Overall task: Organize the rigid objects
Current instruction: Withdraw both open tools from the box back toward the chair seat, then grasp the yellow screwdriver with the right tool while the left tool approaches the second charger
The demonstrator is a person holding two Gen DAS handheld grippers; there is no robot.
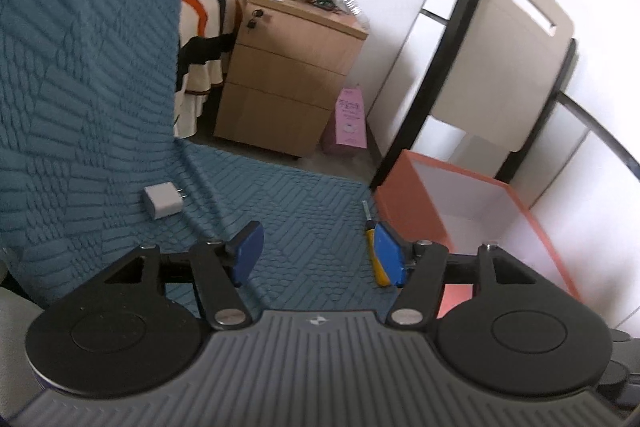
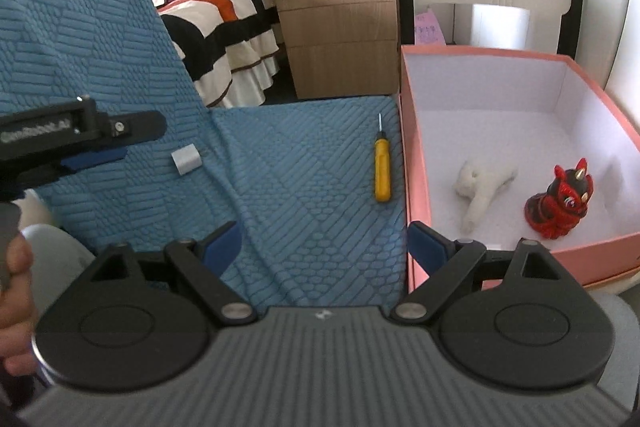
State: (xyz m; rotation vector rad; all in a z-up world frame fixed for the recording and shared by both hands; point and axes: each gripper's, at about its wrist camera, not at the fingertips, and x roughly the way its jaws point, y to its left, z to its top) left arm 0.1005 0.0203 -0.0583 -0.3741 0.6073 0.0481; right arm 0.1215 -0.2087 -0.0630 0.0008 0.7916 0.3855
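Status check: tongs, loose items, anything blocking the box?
Both tongs, left and right, open, empty. Screwdriver and charger loose on blue cover. Box unobstructed.

Bright daylight, soft shadows, slight motion blur, strong fisheye edge curvature.

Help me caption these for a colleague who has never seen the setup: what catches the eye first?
The red cat figurine in the pink box on the right stands out most, with a white plush toy beside it. Left of the box, a yellow screwdriver lies on the blue cover, and a white charger sits further left.
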